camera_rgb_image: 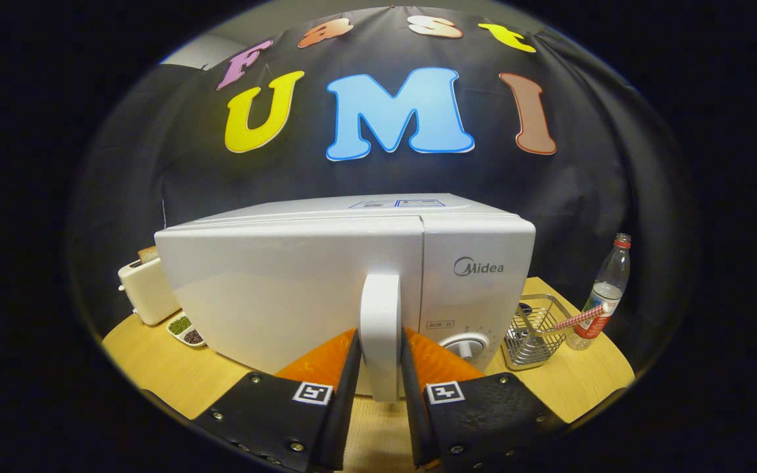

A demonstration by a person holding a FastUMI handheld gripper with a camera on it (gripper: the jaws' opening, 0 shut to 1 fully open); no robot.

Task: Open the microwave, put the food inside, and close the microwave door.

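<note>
A white microwave (299,276) stands on the wooden table right in front of me. Its door looks shut or nearly shut, flush with the control panel and its dial (465,345) on the right. The door's white vertical handle (380,328) sits between my two fingers, and my gripper (380,368) is shut on it, one finger pressing each side. The food is not seen from here.
A cream toaster (147,289) with a bread slice stands left of the microwave, with a small divided dish (186,330) in front of it. To the right are a wire basket (536,328), a striped straw (579,318) and a plastic bottle (605,292). Wooden tabletop (175,374) lies below.
</note>
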